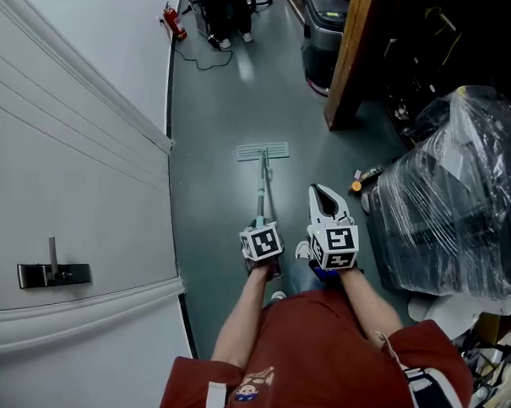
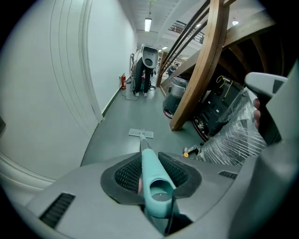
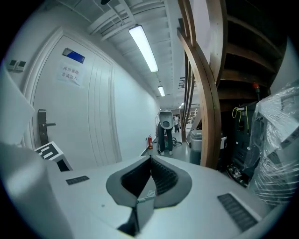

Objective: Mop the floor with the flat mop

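The flat mop is laid with its ribbed rectangular head on the smooth grey-green floor ahead. Only the left gripper view shows its hollow teal grip end, pinched between the left gripper's ribbed black pads. The right gripper is pressed together on nothing.

To my left I see a white panelled door with a dark lever handle. Far up the corridor a red fire extinguisher stands against the wall, near a person's legs. On the right are a slanted wooden beam, a dark grey bin beside it, and a plastic-wrapped bundle. A fluorescent tube glows overhead.
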